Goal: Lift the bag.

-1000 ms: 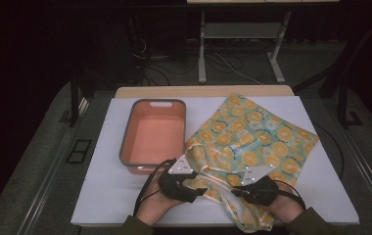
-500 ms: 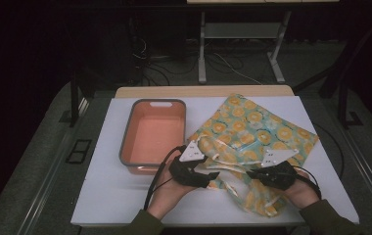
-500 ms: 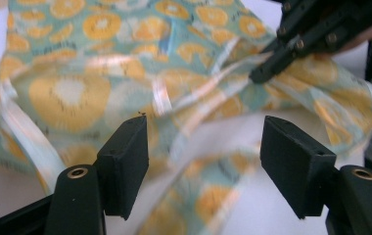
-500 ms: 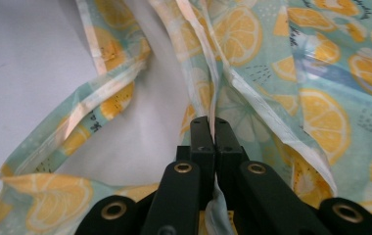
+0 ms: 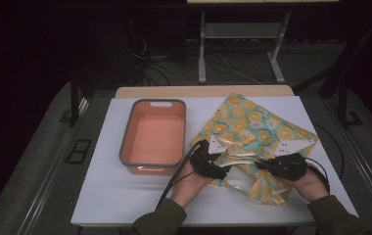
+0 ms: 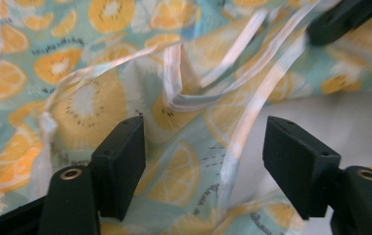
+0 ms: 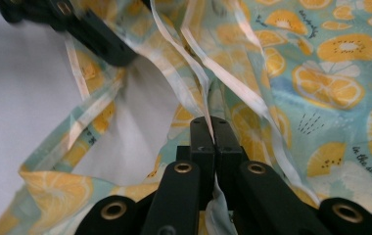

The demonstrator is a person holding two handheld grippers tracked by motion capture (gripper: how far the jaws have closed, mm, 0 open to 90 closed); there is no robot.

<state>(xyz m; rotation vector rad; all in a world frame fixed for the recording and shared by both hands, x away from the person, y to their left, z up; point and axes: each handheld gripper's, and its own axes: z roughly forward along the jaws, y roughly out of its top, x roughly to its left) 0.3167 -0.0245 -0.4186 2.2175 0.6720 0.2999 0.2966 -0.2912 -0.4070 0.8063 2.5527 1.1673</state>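
Observation:
A teal cloth bag (image 5: 257, 122) printed with orange and kiwi slices lies crumpled on the white table (image 5: 125, 196), right of centre. My left gripper (image 5: 224, 169) hovers at its near left edge. Its jaws (image 6: 203, 142) stand open over the fabric, with a pale strap (image 6: 184, 98) lying loose beyond them. My right gripper (image 5: 261, 166) is at the bag's near right part. It (image 7: 213, 125) is shut on a pale strap (image 7: 198, 68), which runs taut away from its tips. The two grippers point toward each other.
An empty orange bin (image 5: 154, 134) with a grey rim stands left of the bag, close to my left hand. Bare white table lies along the front edge and at the far left. Beyond the table are metal legs and cables on the floor.
Both hands have moved right and away from the front edge, dragging the bag's near part with them. The right gripper has stayed shut on the strap.

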